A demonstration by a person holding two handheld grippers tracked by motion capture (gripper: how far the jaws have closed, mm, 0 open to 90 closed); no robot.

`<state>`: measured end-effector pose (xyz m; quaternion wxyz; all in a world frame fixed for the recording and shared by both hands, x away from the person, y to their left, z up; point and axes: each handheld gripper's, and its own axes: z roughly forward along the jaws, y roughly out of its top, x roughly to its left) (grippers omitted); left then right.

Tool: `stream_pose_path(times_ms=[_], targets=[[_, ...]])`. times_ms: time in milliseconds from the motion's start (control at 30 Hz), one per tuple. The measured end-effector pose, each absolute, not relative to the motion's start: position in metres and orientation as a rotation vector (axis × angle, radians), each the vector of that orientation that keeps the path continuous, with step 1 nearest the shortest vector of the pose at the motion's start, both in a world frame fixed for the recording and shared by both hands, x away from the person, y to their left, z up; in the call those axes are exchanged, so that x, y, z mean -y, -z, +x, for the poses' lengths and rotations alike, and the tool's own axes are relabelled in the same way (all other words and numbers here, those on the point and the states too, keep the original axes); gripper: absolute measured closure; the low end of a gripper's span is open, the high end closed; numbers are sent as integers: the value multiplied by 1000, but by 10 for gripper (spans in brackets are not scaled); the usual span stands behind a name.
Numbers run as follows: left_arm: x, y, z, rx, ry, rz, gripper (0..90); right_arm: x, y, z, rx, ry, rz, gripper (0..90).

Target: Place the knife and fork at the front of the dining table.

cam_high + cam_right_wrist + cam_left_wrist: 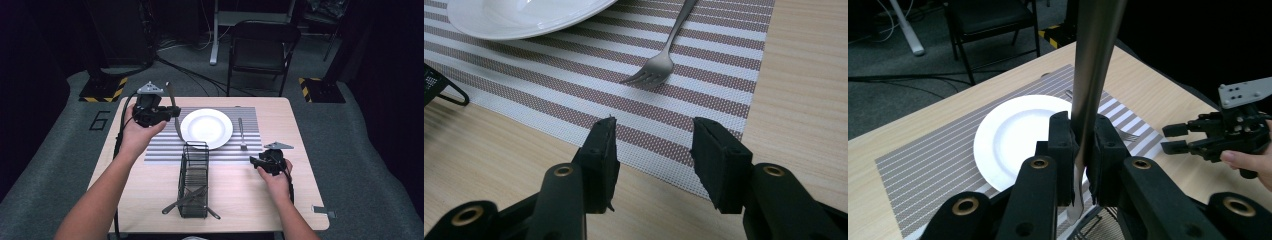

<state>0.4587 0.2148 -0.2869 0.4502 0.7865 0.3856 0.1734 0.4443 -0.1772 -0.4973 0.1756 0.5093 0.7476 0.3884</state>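
The right claw [654, 160] hangs with its jaws apart and nothing between them, over the near edge of the striped placemat [574, 80]. On the placemat, a fork [664, 55] lies just beside the white plate [519, 20]; wooden worktop [809, 90] surrounds the placemat.

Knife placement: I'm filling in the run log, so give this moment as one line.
left claw: shut on knife, left of plate | right claw: open, empty, near fork

High view: fixed above the person's side, facing forward and down, far enough to take in the whole worktop [150, 190]. Left gripper view: rides close behind its tongs, facing across the plate [1013, 130]. Right gripper view: low, near the mat [704, 70]. All three share plate, mat and fork [659, 65].
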Motion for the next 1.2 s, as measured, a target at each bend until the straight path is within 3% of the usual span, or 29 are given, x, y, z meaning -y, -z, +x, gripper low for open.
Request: stream_pose_path(times_ms=[1200], targets=[[-258, 352, 481, -1156, -463, 1928, 821, 176, 498, 444, -2124, -1095, 1450, 526]])
